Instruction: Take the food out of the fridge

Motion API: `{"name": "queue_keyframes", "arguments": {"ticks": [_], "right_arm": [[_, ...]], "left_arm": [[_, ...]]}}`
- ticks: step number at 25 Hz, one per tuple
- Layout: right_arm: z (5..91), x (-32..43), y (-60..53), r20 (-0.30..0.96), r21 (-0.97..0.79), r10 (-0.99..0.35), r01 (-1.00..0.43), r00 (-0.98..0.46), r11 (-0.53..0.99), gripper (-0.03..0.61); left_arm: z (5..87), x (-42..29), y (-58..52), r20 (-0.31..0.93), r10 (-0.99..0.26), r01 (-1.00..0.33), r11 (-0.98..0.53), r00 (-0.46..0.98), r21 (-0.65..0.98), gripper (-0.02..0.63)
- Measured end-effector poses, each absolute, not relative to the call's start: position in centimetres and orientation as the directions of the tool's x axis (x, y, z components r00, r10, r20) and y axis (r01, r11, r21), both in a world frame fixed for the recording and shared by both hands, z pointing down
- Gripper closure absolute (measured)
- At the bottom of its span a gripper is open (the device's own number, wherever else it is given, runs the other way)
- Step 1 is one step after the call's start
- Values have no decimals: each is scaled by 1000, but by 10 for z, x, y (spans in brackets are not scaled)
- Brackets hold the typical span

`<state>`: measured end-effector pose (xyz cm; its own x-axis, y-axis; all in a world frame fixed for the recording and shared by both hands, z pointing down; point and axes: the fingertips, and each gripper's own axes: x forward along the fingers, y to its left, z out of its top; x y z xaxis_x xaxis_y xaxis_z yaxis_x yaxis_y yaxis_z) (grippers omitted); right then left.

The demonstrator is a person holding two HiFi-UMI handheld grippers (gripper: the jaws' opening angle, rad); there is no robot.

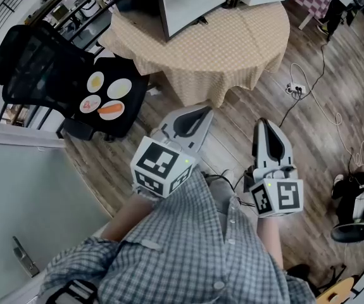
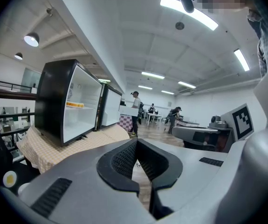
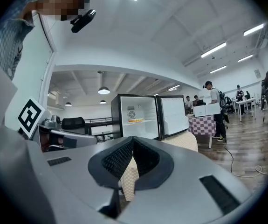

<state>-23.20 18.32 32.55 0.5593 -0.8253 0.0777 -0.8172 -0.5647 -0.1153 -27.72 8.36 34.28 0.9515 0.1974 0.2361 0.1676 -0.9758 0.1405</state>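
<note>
A small black fridge stands on a round table with its door swung open. Yellow food lies on its shelf, and the left gripper view shows the same food. Both grippers are held close to the person's body, well short of the table. My left gripper is shut with nothing in it. My right gripper is shut and empty too, and points level at the fridge. A black chair left of the table carries several plates of food.
A checked cloth covers the table. Cables and a power strip lie on the wooden floor to the right. Black gear sits at the right edge. A white panel is at lower left. People stand far back.
</note>
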Motion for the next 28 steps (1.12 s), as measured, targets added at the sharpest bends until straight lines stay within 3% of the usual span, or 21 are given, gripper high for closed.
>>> {"name": "queue_keyframes", "arguments": {"ticks": [28], "right_arm": [[312,-124,280,37,-94,-946,-941,322,-324,568]], "left_arm": [[330,-204,190,185,-81,-105,-987,979,123,609]]}}
